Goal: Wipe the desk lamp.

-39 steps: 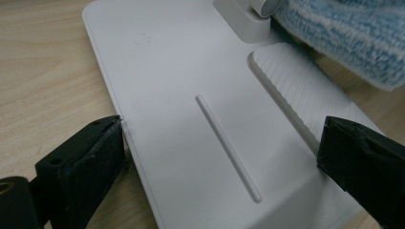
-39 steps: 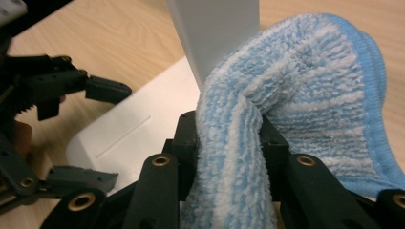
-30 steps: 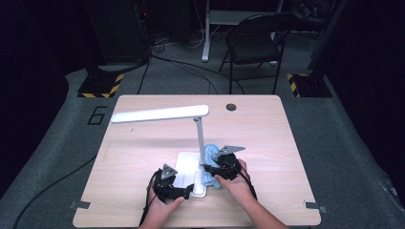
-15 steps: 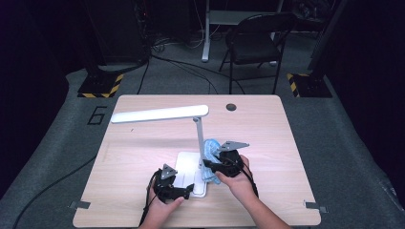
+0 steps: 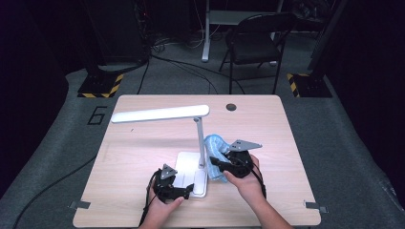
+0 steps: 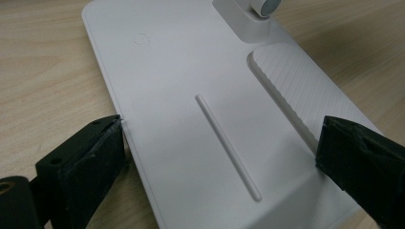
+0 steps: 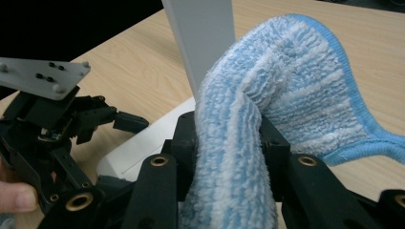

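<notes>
Left fingers (image 6: 219,157) clamping lamp base (image 6: 200,95) wide, steadying it on counter (image 5: 143,143); right fingers (image 7: 227,138) pinching blue cloth (image 7: 286,86), wiping lamp post (image 7: 200,38).

A light wooden table (image 5: 143,143) sits at the centre of the frame, with a dark round grommet (image 5: 231,107) near its upper edge. A white desk lamp (image 5: 191,174) stands on it just below the middle, its flat base apparently lying flush on the wood.

Black two-jaw grippers (image 5: 191,190), brass-ringed screw holes, grey three-cornered plates, trailing cables
</notes>
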`<state>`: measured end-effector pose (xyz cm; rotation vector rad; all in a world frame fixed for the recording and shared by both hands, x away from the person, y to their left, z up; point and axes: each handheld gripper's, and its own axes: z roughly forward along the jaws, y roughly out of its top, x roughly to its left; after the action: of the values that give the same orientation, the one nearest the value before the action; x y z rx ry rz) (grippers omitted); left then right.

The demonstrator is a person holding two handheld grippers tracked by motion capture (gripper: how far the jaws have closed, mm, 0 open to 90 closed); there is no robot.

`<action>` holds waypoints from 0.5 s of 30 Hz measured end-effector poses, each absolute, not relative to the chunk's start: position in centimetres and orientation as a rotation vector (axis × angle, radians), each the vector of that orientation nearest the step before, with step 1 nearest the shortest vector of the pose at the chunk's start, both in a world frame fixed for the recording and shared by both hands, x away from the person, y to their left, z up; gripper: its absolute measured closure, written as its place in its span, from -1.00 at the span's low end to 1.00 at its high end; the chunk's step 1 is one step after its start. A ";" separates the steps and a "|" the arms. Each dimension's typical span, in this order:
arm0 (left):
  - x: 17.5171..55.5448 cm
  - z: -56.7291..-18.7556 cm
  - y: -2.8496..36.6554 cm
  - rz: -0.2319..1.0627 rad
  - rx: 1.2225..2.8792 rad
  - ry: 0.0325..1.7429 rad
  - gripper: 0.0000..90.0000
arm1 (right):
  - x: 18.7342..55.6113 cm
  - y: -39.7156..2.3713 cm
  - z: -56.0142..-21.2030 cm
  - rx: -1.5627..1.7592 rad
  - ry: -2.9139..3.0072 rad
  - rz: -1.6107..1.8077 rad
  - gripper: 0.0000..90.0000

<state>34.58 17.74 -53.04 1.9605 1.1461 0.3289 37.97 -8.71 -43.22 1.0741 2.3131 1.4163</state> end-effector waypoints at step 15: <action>34.6 -53.0 17.8 0.329 1.961 1.145 -0.94 | 36.4 -12.6 -44.8 1.143 2.223 1.379 0.47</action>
<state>34.59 17.76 -53.04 1.9607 1.1455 0.3291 36.37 -12.59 -44.80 1.1434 2.2235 1.3790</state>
